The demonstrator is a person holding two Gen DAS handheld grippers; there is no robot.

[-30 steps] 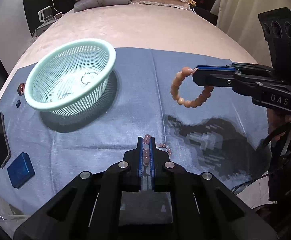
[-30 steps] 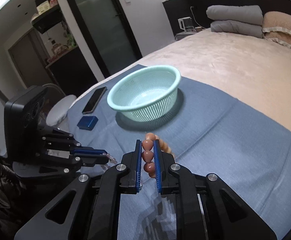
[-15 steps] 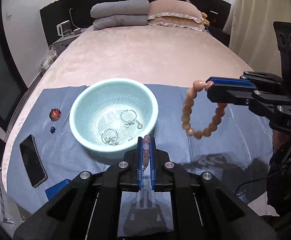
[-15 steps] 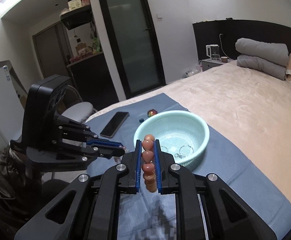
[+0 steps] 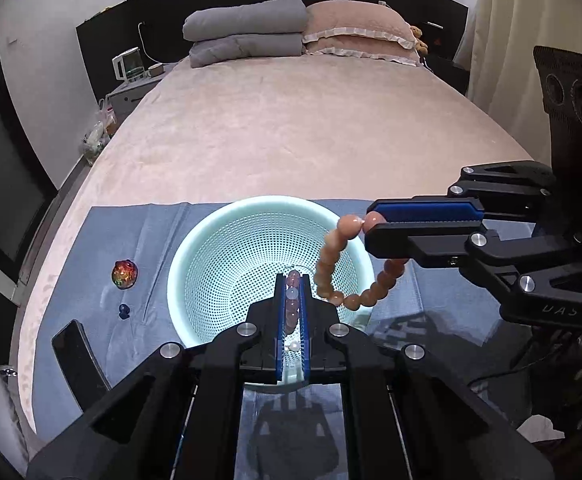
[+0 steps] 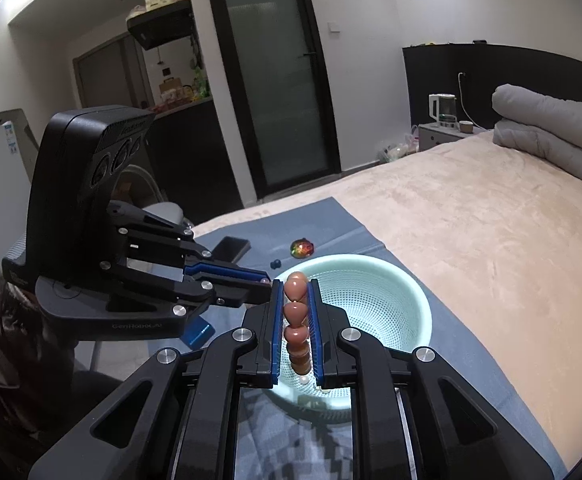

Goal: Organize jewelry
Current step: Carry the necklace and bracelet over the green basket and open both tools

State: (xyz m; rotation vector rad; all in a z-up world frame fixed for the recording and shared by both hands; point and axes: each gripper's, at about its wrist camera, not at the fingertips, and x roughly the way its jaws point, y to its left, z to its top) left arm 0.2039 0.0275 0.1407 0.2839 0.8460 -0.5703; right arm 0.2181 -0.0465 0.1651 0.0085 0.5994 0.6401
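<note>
A mint-green mesh basket sits on a blue cloth on the bed. My left gripper is shut on a pink and white bead bracelet, held over the basket's near side. My right gripper is shut on an orange bead bracelet. In the left wrist view that orange bracelet hangs as a loop from the right gripper above the basket's right rim. The left gripper shows in the right wrist view just left of my right fingertips.
A multicoloured stone, a small dark blue bead and a black phone lie on the cloth left of the basket. A blue box lies below the left gripper. Pillows lie at the headboard.
Both grippers have risen and moved over the basket with their bracelets. The pink bracelet has left the cloth. The basket now lies directly beneath both fingertips.
</note>
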